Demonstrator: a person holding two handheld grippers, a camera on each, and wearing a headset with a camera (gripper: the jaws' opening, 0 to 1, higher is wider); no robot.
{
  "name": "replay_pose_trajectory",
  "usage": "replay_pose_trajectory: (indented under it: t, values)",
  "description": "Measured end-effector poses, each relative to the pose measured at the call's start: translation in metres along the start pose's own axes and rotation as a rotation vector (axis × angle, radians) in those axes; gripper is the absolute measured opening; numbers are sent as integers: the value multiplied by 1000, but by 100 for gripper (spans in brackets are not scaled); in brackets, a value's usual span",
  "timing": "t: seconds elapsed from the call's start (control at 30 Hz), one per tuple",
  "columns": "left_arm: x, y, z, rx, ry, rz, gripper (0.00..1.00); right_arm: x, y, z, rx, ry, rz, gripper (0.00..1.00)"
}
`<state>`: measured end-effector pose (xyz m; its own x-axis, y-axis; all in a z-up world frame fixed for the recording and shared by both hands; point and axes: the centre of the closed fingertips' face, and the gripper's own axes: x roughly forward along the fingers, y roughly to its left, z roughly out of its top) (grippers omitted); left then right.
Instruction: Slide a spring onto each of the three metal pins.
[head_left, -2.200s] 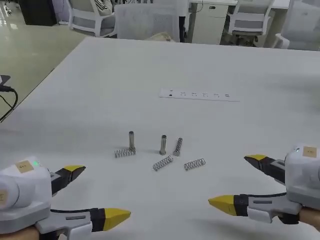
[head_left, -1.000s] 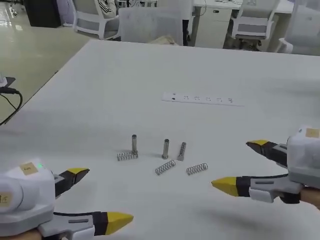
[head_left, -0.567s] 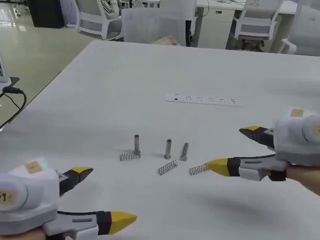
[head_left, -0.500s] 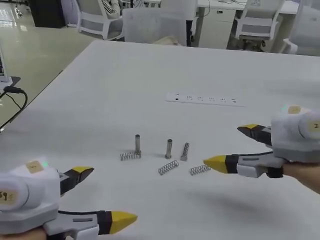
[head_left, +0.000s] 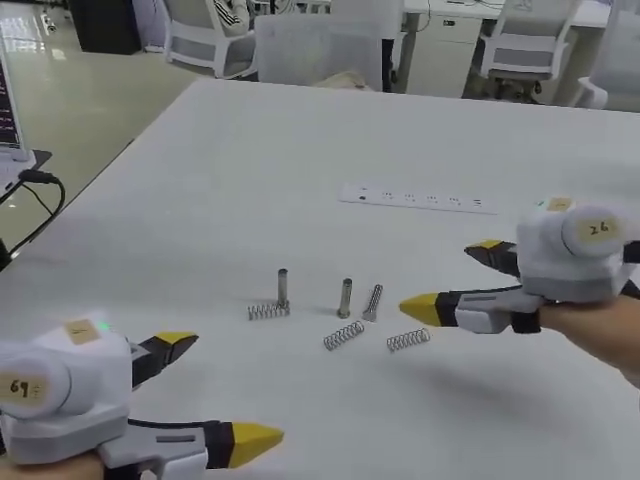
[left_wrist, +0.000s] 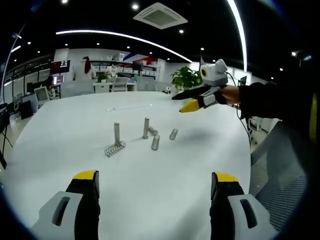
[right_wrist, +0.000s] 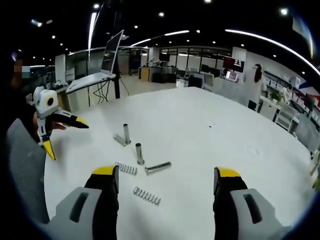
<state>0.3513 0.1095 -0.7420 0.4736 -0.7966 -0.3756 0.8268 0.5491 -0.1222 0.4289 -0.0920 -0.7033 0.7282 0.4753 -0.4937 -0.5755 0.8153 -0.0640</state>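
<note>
Nearest, the left gripper (head_left: 225, 390) holds its jaws wide apart above the table (head_left: 200, 180), beyond which three springs (head_left: 343, 336) lie loose beside three pins (head_left: 346, 297), two upright and one fallen, while the right gripper (head_left: 440, 278), jaws likewise spread, hovers just right of them, and a power strip (head_left: 418, 199) lies farthest.

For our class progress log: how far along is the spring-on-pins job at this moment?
Done: nothing. All three springs lie loose on the table.
In hand: nothing. The right gripper hangs open near the springs, and the left gripper is open.
Left: all three pins, one lying flat.
</note>
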Motion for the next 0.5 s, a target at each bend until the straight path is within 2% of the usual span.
replay_pose_trajectory:
  t: [0.3,0.5]
  values:
    - [0,1,-1,2,3,-1,90,18,-9,5,31,22,-26,70]
    - [1,0,-1,2,4,-2,89,30,-9,4,47,49,-34,66]
